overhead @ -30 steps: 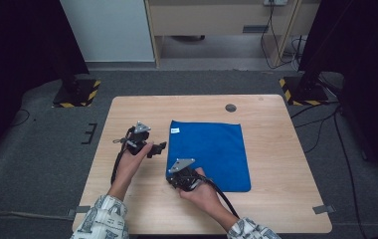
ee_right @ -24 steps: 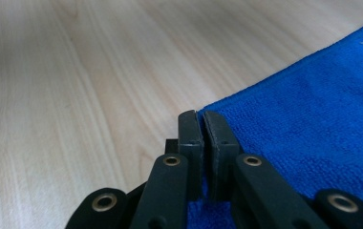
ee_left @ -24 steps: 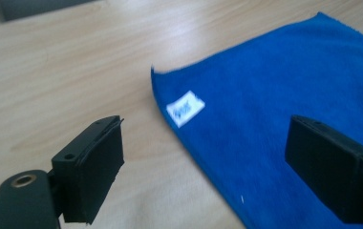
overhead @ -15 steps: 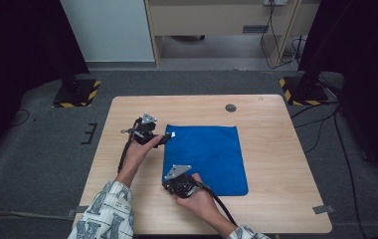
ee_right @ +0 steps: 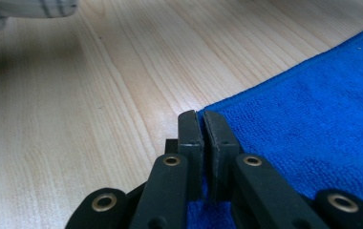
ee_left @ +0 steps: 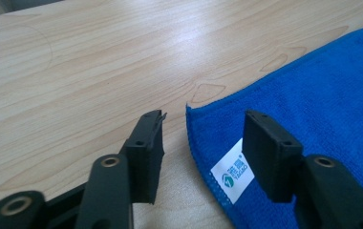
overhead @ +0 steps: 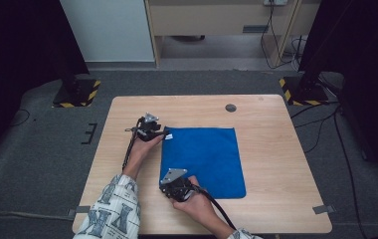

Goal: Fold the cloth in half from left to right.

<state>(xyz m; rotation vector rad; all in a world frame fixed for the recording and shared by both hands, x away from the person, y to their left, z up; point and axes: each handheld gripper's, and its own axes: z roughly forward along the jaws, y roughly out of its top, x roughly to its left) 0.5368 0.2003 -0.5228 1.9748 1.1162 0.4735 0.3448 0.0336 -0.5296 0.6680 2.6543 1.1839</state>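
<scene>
A blue cloth (overhead: pixel 202 154) lies flat on the wooden table (overhead: pixel 276 129). My left gripper (overhead: pixel 166 134) is low at its far left corner. In the left gripper view the jaws (ee_left: pixel 203 124) stand apart on either side of that corner of the cloth (ee_left: pixel 313 95), beside a white label (ee_left: pixel 232 174). They have just been closing, and the pads are clear of the fabric. My right gripper (overhead: pixel 163 185) is at the near left corner. Its jaws (ee_right: pixel 199 117) are shut on the edge of the cloth (ee_right: pixel 313 109).
A small dark round cap (overhead: pixel 231 107) is set in the table's far side. Two black stands with yellow-and-black bases (overhead: pixel 77 94) (overhead: pixel 301 92) rest on the floor beyond the table's far corners. Bare wood lies right of the cloth.
My left gripper moved away from the person and down to the cloth's far left corner, and its jaws narrowed. The right gripper slid slightly toward the near edge, still shut.
</scene>
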